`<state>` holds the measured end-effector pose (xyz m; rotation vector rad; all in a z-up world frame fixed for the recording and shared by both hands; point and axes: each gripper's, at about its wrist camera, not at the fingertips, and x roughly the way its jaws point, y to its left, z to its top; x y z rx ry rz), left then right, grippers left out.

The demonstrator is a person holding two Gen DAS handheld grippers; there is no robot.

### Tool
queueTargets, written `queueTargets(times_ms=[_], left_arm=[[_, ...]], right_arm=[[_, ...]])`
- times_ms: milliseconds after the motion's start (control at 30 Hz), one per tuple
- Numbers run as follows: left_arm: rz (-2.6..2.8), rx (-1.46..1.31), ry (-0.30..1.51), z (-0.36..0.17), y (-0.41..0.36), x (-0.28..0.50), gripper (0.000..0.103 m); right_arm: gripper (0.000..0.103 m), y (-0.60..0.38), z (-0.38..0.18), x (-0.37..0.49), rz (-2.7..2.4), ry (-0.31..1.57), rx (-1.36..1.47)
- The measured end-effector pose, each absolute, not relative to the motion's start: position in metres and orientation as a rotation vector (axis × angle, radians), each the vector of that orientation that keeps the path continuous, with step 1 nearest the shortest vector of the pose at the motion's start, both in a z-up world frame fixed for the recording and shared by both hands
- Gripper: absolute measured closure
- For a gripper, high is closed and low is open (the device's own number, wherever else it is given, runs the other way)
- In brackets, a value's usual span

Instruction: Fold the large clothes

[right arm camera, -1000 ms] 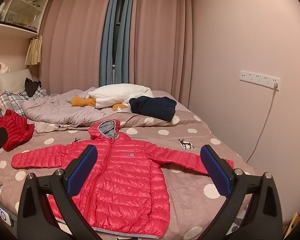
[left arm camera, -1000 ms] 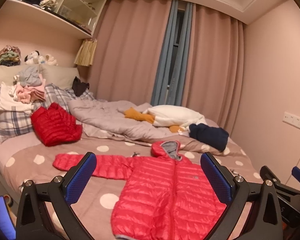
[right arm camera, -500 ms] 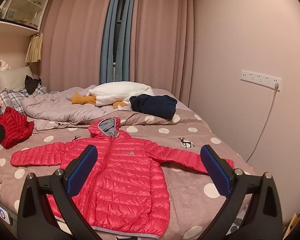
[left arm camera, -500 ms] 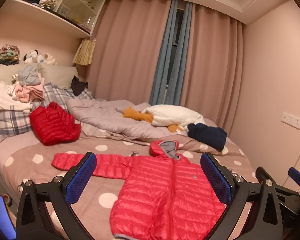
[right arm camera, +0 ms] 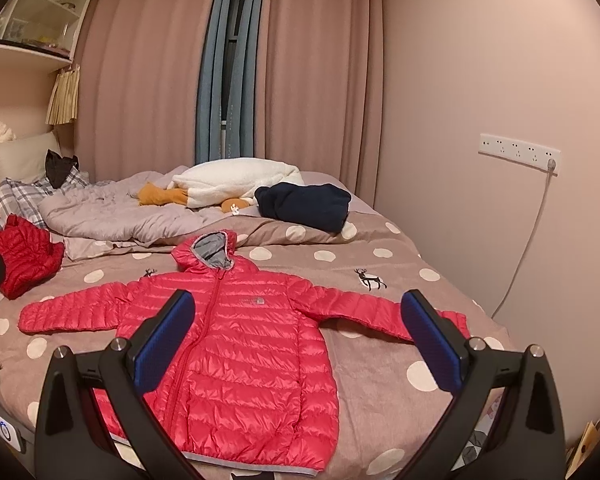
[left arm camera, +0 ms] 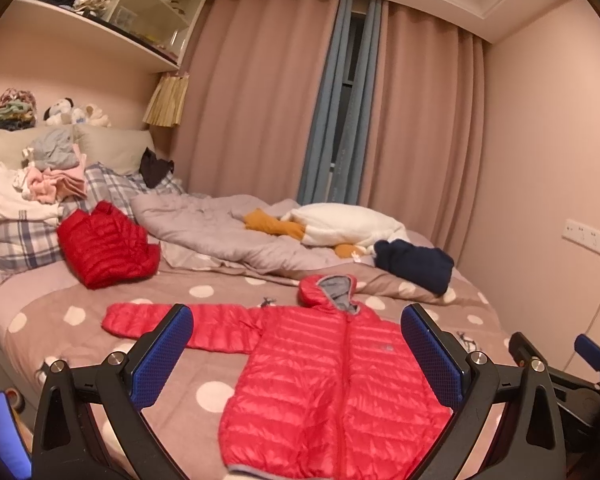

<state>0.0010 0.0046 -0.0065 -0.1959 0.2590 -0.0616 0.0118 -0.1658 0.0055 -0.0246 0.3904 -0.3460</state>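
Red jacket point(right arm camera: 236, 344) flat, sleeves spread, near bed point(right arm camera: 380, 344) front edge. Left tool point(left arm camera: 296, 354) and right tool point(right arm camera: 296, 340) both spread wide, holding nothing.

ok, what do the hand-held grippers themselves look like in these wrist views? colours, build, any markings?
Both look alike. The left hand-held gripper and the right hand-held gripper each have a matte black frame with triangular cut-outs, silver round bolt heads at the joints, and two flat fingers faced with blue dimpled pads. No cables, lettering or sleeves are visible on them.
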Motion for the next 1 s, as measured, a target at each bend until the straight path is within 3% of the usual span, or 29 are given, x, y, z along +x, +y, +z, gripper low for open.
queueTargets(times_ms=[1000], left_arm=[[-0.057,-0.177,0.282,-0.0009,0.0037,0.0056,0.001]], right_arm=[[0.000,-0.1668,0.0025,0.0162,-0.345,0.382,-0.017]])
